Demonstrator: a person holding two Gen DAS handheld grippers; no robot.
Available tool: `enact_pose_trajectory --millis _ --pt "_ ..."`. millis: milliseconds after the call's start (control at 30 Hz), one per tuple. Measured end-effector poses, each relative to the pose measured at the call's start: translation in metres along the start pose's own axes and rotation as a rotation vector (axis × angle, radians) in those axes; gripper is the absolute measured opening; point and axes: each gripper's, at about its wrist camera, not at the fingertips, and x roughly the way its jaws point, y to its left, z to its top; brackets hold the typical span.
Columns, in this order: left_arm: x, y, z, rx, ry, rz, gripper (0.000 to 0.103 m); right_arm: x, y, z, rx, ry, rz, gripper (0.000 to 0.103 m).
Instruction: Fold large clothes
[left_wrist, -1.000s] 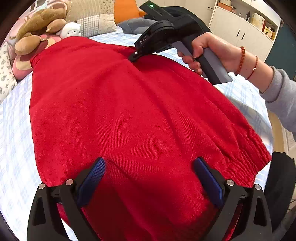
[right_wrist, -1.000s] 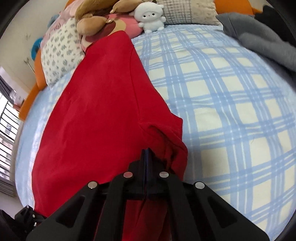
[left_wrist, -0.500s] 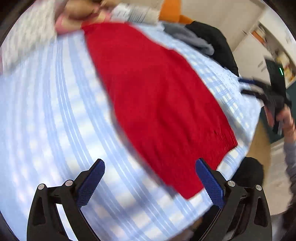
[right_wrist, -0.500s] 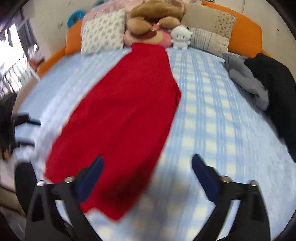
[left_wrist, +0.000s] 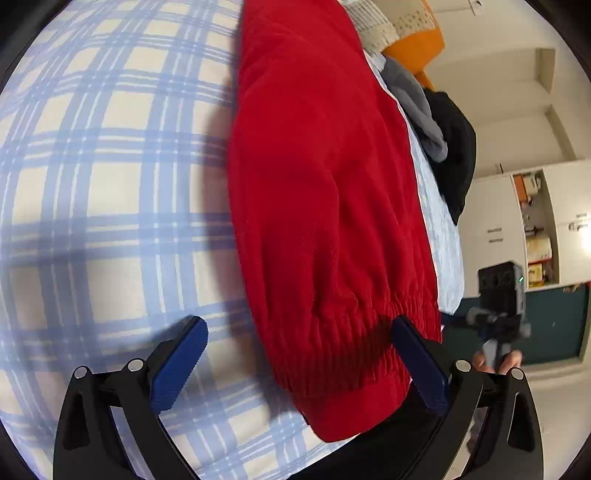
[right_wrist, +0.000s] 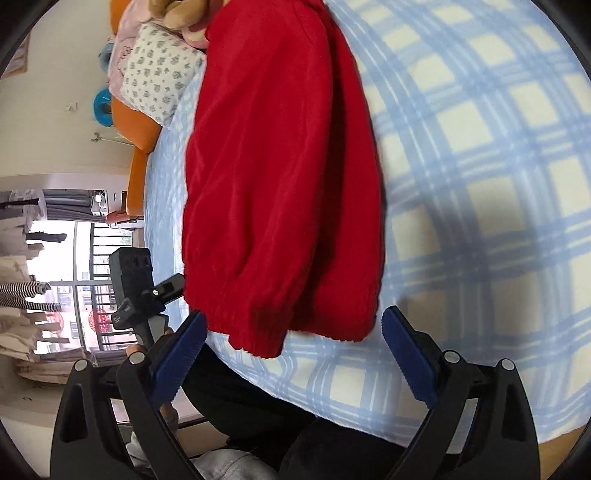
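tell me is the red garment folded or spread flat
Folded lengthwise: the red garment lies as a narrow doubled strip on the bed.

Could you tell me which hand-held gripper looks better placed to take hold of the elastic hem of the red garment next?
Probably the left hand-held gripper: open, with the red garment's elastic hem lying between its fingers.

We see a bed with a blue-and-cream plaid sheet; on it lies a folded red garment, with pillows and dark clothes along its edges.
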Motion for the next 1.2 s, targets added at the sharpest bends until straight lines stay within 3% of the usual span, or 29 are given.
enact_pose_trajectory --millis 167,333,600,633,700,767,900,1000,1200 --pt "0.003 -0.001 -0.001 -0.016 -0.004 -0.045 0.100 0.016 -0.008 0.005 0.064 0.016 0.040 0.095" --pt "0.017 -0.010 0.004 -0.002 0.008 -0.068 0.100 0.027 -0.011 0.010 0.106 0.021 0.008 0.095" --pt "0.033 -0.008 0.003 -0.022 0.075 -0.191 0.100 0.048 0.004 0.015 0.094 0.052 -0.070 0.099" --pt "0.034 -0.011 0.001 -0.006 0.064 -0.176 0.100 0.049 0.006 0.015 0.093 0.054 -0.074 0.098" --pt "0.037 -0.016 0.001 0.004 0.049 -0.169 0.099 0.050 0.010 0.017 0.092 0.066 -0.071 0.082" --pt "0.036 -0.013 0.001 -0.030 0.052 -0.203 0.091 0.051 0.011 0.019 0.104 0.091 -0.045 0.071" --pt "0.030 -0.005 0.005 -0.101 0.065 -0.293 0.074 0.048 0.016 0.021 0.112 0.107 0.015 0.058" --pt "0.022 -0.001 0.010 -0.150 0.067 -0.364 0.064 0.050 0.024 0.024 0.103 0.109 0.039 0.053" --pt "0.001 -0.022 0.031 -0.120 0.055 -0.376 0.058 0.035 0.038 0.033 0.069 0.084 0.094 0.049"
